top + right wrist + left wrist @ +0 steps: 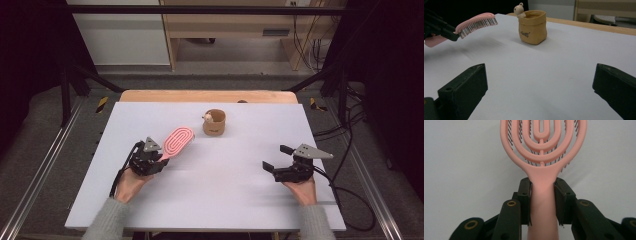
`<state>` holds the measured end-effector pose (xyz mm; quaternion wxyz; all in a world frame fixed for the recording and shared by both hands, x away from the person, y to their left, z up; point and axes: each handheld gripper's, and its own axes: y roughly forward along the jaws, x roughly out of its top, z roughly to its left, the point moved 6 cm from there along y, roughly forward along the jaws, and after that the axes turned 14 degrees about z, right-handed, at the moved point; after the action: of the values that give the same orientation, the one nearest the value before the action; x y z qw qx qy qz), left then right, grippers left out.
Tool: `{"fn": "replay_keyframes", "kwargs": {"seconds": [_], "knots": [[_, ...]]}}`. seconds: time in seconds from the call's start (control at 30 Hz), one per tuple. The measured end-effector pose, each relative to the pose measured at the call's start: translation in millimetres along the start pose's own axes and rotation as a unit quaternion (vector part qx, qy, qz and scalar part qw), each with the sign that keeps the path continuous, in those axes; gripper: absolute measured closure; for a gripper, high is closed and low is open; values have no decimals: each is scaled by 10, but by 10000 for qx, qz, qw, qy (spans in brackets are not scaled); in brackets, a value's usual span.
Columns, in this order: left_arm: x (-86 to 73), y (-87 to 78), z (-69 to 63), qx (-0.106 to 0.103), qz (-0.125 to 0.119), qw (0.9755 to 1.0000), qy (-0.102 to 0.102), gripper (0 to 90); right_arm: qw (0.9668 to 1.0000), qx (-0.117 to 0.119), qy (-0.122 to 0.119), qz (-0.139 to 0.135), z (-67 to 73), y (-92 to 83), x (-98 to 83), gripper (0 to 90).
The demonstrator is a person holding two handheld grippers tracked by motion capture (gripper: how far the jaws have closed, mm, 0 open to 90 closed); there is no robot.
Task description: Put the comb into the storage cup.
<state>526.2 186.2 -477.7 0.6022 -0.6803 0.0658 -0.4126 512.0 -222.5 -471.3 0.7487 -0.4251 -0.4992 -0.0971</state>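
Note:
A pink hairbrush point(177, 141) with looped ribs is held above the white table point(210, 200), bristles down. My left gripper point(161, 161) is shut on its handle; in the left gripper view the pads point(526, 195) press both sides of the hairbrush handle point(542, 200). The hairbrush point(474, 23) also appears raised off the surface in the right gripper view. A small tan pouch-shaped holder point(214, 122) with a little figure on its rim stands at the table's back centre. My right gripper point(278, 157) rests at the right, open, nothing between its jaws.
The tan holder point(532, 27) sits ahead of the right gripper. A wooden board edge point(207, 95) runs behind the table. Metal rails flank both sides, and cables point(350, 195) trail at the right.

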Motion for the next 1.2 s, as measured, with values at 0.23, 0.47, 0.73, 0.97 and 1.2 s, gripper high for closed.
{"fn": "replay_keyframes", "kwargs": {"seconds": [0.23,0.47,0.73,0.97,1.2], "knots": [[-3,-30,-15,71,-140,9998,-90,691,10000,23,30,-7,2,-1,6,5],[3,-63,-71,122,-279,9994,-142,690,10000,72,25,-16,33,0,33,5],[22,-102,-122,126,-466,9986,-202,690,9999,71,-42,-94,65,-22,84,5],[41,-111,-189,163,-552,9982,-182,691,9999,90,-55,-38,105,6,96,5],[57,-121,-236,197,-604,9978,-176,691,9999,141,-71,1,163,46,128,5]]}}
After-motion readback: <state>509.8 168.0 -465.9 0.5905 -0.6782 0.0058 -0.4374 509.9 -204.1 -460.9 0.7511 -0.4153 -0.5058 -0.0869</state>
